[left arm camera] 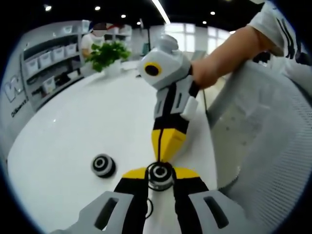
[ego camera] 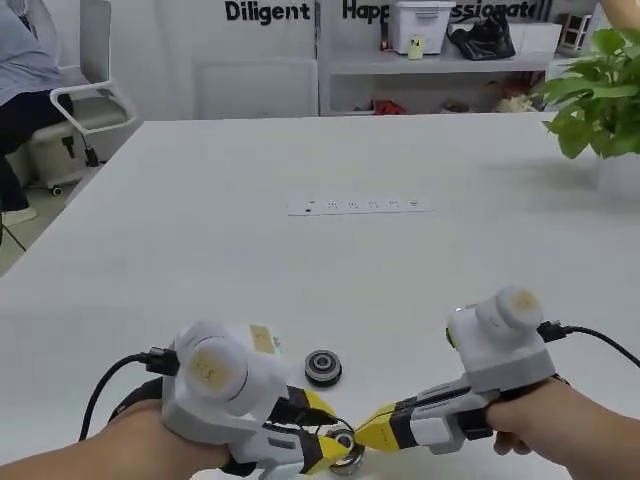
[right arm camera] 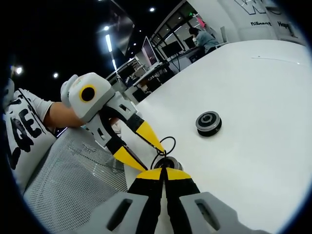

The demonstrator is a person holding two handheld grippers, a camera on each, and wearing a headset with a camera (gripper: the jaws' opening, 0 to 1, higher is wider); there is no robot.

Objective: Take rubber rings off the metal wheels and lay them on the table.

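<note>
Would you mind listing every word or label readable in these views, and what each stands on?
"Diligent": back wall.
"Happ": same wall, rest hidden behind a white box.
"ssionate": same wall, start hidden by that box.
"W": logo on the wall in the left gripper view; the small line beneath is blurred.
Print on the shirt: cropped, unreadable.
Markings on the power strip: too small.

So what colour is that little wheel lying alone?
The wheel is black outside, silvery metal in the middle; best in the right gripper view.
</note>
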